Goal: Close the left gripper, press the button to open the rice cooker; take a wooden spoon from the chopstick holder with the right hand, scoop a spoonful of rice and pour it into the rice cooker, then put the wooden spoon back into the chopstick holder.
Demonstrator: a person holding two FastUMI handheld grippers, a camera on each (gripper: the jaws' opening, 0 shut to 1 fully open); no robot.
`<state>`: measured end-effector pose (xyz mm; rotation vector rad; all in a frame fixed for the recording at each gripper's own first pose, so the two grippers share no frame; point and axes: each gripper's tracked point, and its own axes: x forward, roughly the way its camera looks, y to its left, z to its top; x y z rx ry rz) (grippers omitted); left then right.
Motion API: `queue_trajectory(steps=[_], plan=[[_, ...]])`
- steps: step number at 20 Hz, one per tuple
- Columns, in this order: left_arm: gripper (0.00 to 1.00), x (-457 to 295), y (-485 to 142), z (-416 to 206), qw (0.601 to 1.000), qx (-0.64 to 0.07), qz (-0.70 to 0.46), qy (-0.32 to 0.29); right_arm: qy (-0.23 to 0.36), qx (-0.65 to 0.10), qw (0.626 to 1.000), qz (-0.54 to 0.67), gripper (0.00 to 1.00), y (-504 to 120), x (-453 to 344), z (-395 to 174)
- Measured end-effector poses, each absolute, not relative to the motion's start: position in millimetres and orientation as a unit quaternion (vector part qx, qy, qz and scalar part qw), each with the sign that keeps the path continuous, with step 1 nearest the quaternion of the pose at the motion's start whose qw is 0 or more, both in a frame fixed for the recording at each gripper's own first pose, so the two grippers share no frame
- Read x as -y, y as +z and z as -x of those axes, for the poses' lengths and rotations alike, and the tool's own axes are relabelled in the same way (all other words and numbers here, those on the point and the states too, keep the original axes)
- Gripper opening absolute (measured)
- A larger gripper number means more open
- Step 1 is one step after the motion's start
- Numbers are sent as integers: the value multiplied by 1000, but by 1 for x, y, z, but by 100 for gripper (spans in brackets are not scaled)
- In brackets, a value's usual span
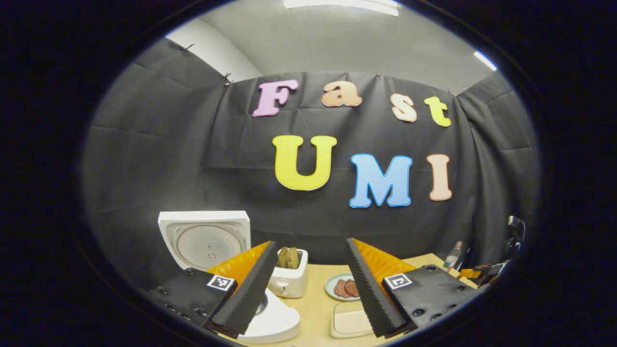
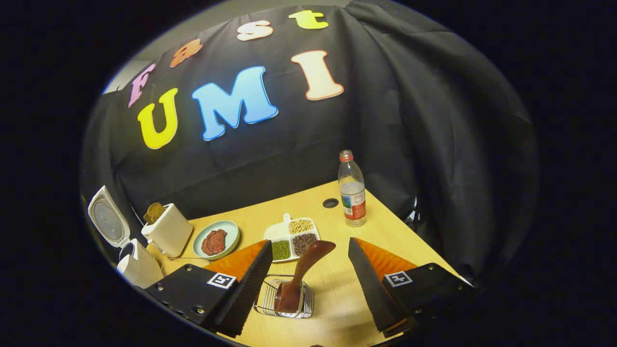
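The white rice cooker (image 1: 272, 323) stands open, its lid (image 1: 205, 238) raised upright behind my left finger. My left gripper (image 1: 311, 245) is open above the table, nothing between its fingers. In the right gripper view, the cooker (image 2: 126, 250) sits at the far left with its lid up. A dark wooden spoon (image 2: 303, 270) stands tilted in a wire chopstick holder (image 2: 270, 302) close in front. My right gripper (image 2: 309, 243) is open, a finger on each side of the spoon's handle and not touching it. A white divided tray (image 2: 278, 232) of grains and beans lies just beyond.
A white toaster (image 2: 168, 231) with bread stands beside the cooker, then a green plate (image 2: 227, 233) with meat. A water bottle (image 2: 352, 190) stands near the table's far right corner, by a round hole (image 2: 330, 203). Black cloth walls close the back and sides.
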<state>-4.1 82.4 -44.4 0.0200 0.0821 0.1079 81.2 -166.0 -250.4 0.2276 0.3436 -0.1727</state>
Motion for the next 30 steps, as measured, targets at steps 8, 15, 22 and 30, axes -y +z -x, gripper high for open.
queue_trajectory(steps=[8, 15, 22, 30], plan=[[96, -80, -44, 8, 996, -50, -22, 74, -61, -202, 967, -144, 94, -288, 161, -125], [98, -82, -44, 11, 995, -53, -27, 85, -42, -221, 958, -177, 35, -300, 154, -137], [96, -77, -42, 10, 996, -51, -26, 75, -1, -207, 965, -164, 12, -278, 117, -131], [98, -78, -35, 15, 997, -33, -24, 60, 27, -132, 981, -141, 12, -168, 80, -108]])
